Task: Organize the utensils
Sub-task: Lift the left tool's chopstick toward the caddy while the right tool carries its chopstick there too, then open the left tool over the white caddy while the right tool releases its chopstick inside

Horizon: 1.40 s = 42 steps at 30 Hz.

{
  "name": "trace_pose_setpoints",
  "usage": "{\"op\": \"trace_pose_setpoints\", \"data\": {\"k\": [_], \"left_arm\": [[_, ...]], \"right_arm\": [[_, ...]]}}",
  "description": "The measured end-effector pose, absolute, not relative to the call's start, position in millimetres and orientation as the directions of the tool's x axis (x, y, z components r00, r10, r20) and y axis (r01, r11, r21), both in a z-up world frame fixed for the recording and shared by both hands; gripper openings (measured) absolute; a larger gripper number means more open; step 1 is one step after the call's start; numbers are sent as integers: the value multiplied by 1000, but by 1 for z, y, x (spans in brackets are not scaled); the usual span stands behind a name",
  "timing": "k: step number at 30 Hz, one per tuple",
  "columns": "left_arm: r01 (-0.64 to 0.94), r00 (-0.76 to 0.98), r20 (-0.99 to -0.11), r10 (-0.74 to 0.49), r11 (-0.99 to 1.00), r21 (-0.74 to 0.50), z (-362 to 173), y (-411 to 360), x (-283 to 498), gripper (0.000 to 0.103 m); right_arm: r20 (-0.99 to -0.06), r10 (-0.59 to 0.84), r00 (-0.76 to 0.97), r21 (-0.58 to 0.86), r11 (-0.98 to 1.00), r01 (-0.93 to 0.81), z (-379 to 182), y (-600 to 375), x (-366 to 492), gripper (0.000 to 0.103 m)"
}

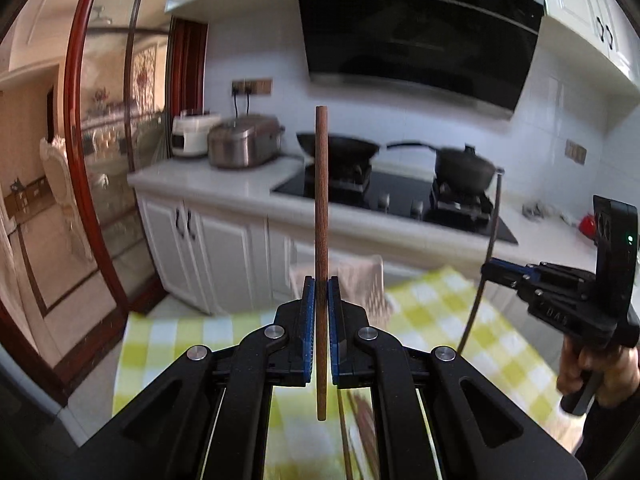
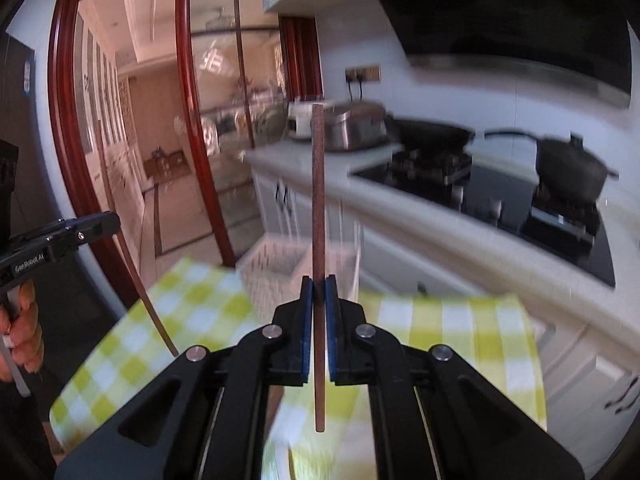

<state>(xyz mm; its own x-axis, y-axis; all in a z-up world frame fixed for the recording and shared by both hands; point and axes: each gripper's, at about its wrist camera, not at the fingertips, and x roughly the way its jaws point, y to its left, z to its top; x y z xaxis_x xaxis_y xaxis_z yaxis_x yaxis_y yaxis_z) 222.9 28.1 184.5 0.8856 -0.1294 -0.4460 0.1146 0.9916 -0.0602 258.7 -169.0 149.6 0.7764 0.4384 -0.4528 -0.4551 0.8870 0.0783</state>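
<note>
1. In the left wrist view, our left gripper (image 1: 321,284) has its blue pads pressed onto a brown wooden chopstick (image 1: 321,200), which stands upright between them, one end well above the jaws and the other hanging below. Beneath it lies the yellow-and-white checked cloth (image 1: 440,300), with more dark sticks, blurred, lying on the cloth under the gripper.

2. This view also shows our right gripper (image 1: 490,270) from the side, held in a hand (image 1: 596,372) at the right edge. It pinches a second, darker chopstick (image 1: 490,236) that hangs below it towards the cloth. The white slatted basket (image 1: 360,280) sits beyond the cloth's far edge.

3. In the right wrist view, the right gripper (image 2: 319,284) clamps that chopstick (image 2: 319,200) upright in the same way. Here the basket (image 2: 276,268) is much plainer: an open white holder just beyond the pads.

4. Only this view shows the left gripper (image 2: 110,222) from outside, at the left edge, with its chopstick (image 2: 132,264) slanting down under it.

5. We judge both sticks are lifted clear and in carry. The next move calls for bringing each over the basket, lower end first, and releasing only once it is inside.
</note>
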Motion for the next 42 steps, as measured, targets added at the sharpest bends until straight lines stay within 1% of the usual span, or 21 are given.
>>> {"op": "trace_pose_setpoints", "data": {"k": [5, 8, 11, 14, 19, 25, 28, 30, 32, 33, 34, 35, 36, 37, 38, 39, 40, 41, 42], "left_arm": [[112, 903, -410, -127, 992, -62, 214, 17, 272, 5], [96, 915, -387, -115, 993, -68, 222, 13, 302, 5], [78, 921, -376, -99, 994, -72, 219, 9, 327, 5], [66, 920, -381, -90, 995, -77, 206, 5, 346, 5], [53, 892, -442, -90, 994, -95, 163, 0, 370, 5], [40, 853, -513, -99, 991, -125, 126, 2, 386, 5], [18, 813, -577, -84, 993, -119, 110, 2, 393, 5], [15, 793, -602, -88, 992, -125, 104, 5, 395, 5], [6, 747, -659, -89, 992, -127, 94, 7, 402, 6], [7, 730, -677, -93, 992, -129, 91, 7, 405, 6], [1, 724, -685, -82, 993, -117, 90, 8, 407, 8], [-8, 723, -688, -64, 995, -100, 89, 10, 408, 8], [-13, 724, -687, -58, 995, -99, 90, 13, 408, 9], [-17, 725, -686, -59, 995, -103, 91, 15, 409, 13], [-19, 728, -683, -58, 994, -105, 93, 17, 408, 27], [-20, 740, -671, -54, 994, -103, 96, 20, 404, 37], [-22, 752, -658, -49, 995, -99, 99, 22, 401, 54], [-23, 765, -643, -41, 996, -91, 102, 24, 395, 57], [-24, 769, -638, -37, 996, -86, 104, 25, 392, 57]], "right_arm": [[-381, 423, 822, 93, 902, -421, 183, -151, 304, 6], [-355, 403, 844, 94, 913, -397, 192, -145, 330, 6], [-350, 389, 852, 104, 920, -377, 189, -140, 356, 6], [-386, 393, 835, 125, 919, -375, 172, -132, 381, 6], [-464, 409, 786, 188, 912, -364, 134, -127, 407, 6], [-542, 401, 739, 195, 915, -354, 100, -126, 417, 6], [-591, 393, 705, 197, 917, -346, 87, -125, 421, 6], [-612, 386, 690, 189, 919, -347, 80, -123, 424, 6], [-634, 381, 673, 186, 920, -345, 73, -121, 427, 6], [-642, 384, 663, 186, 918, -352, 71, -120, 428, 7], [-647, 386, 658, 184, 916, -357, 69, -119, 429, 10], [-648, 384, 658, 179, 916, -359, 68, -117, 429, 15], [-647, 377, 663, 174, 919, -353, 68, -117, 430, 31], [-641, 374, 670, 175, 921, -348, 69, -120, 429, 41], [-625, 372, 686, 173, 923, -344, 72, -122, 427, 43], [-615, 368, 697, 167, 925, -341, 76, -126, 424, 43], [-609, 363, 705, 162, 927, -338, 78, -129, 421, 43], [-602, 361, 712, 162, 929, -334, 81, -133, 418, 43], [-595, 359, 719, 164, 930, -329, 83, -138, 413, 43]]}}
